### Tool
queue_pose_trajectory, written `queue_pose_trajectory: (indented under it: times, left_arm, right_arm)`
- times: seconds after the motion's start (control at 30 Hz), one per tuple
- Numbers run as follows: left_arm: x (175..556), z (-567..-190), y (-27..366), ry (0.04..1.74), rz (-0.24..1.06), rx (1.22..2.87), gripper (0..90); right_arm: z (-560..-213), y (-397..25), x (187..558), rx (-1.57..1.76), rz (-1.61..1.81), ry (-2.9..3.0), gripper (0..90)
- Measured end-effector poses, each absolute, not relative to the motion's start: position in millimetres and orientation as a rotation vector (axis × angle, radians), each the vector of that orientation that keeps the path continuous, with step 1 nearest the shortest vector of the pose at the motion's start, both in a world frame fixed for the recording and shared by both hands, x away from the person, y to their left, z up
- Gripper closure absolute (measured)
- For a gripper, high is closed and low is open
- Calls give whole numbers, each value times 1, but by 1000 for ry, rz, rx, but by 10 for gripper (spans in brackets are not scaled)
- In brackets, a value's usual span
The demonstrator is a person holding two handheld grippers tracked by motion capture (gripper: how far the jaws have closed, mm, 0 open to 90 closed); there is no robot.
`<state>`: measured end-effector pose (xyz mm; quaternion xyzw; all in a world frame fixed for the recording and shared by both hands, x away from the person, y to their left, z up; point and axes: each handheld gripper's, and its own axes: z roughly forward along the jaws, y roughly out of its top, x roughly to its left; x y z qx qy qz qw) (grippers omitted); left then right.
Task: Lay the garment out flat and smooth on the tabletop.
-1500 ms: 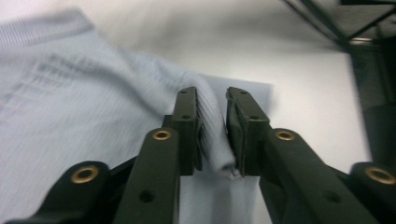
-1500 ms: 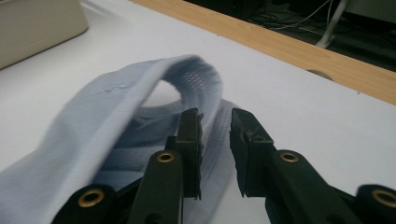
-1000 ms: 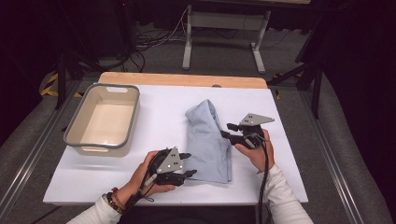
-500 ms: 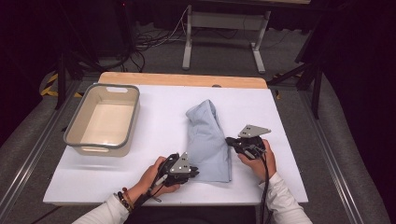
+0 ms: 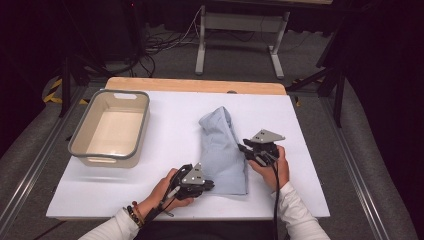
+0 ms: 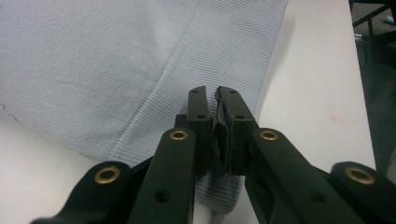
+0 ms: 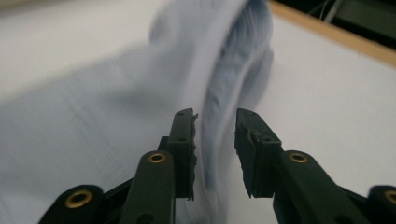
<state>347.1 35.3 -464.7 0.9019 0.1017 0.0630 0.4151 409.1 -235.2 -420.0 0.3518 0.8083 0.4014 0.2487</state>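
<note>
Now both claws sit lower and nearer the person than a second ago: the left gripper (image 5: 206, 184) has slid in to the near left corner of the light blue cloth (image 5: 222, 150), and the right gripper (image 5: 243, 148) has dropped from a raised pose to the cloth's right edge, about halfway along it. The cloth itself lies folded lengthwise on the white table (image 5: 170, 125), its far end humped up, and it does not look to have shifted. In the left gripper view the left claw (image 6: 215, 100) is nearly closed, with only a thin gap between its jaws; the cloth's hem corner (image 6: 219, 196) lies beneath them, though whether any fabric is actually pinched I cannot tell. In the right gripper view the right claw (image 7: 215, 122) is narrowly open, straddling the raised fold of the cloth (image 7: 219, 74) — not yet clamped. My reading is that the two are setting up a grip at corner and side edge, likely for another fold or a lift. Ahead of the right claw the fold ridge runs straight away toward the wooden strip (image 7: 336, 35) at the table's far edge, with bare table to its right. Beyond the left claw, bare table lies between the cloth and the grey-rimmed tub (image 5: 80, 145) — room enough to swing.
</note>
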Motion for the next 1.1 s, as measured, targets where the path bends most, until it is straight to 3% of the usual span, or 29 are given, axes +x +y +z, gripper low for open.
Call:
queue_pose_trajectory:
  times: [0.17,0.23,0.43,0.57,0.67,0.7,0.83,1.1]
  left_arm:
    - [347,-464,35,236,175,2269,841]
    - [347,-465,35,236,175,2268,841]
    - [346,-465,36,239,173,2271,842]
    - [346,-465,35,238,178,2264,843]
    - [346,-465,36,239,176,2263,842]
    - [346,-465,36,239,175,2263,842]
    - [346,-465,36,239,176,2263,842]
    - [341,-465,33,218,171,2274,885]
  right_arm:
    - [-393,-212,424,893,1209,2153,601]
    - [-389,-202,441,906,1221,2183,527]
    - [-394,-189,498,1097,1230,2262,385]
    - [-405,-187,521,1212,1290,2350,349]
    - [-413,-182,529,1228,1234,2399,376]
    - [-416,-180,532,1226,1219,2427,431]
    - [-416,-176,531,1168,1211,2449,823]
    - [-399,-191,524,1100,1203,2264,860]
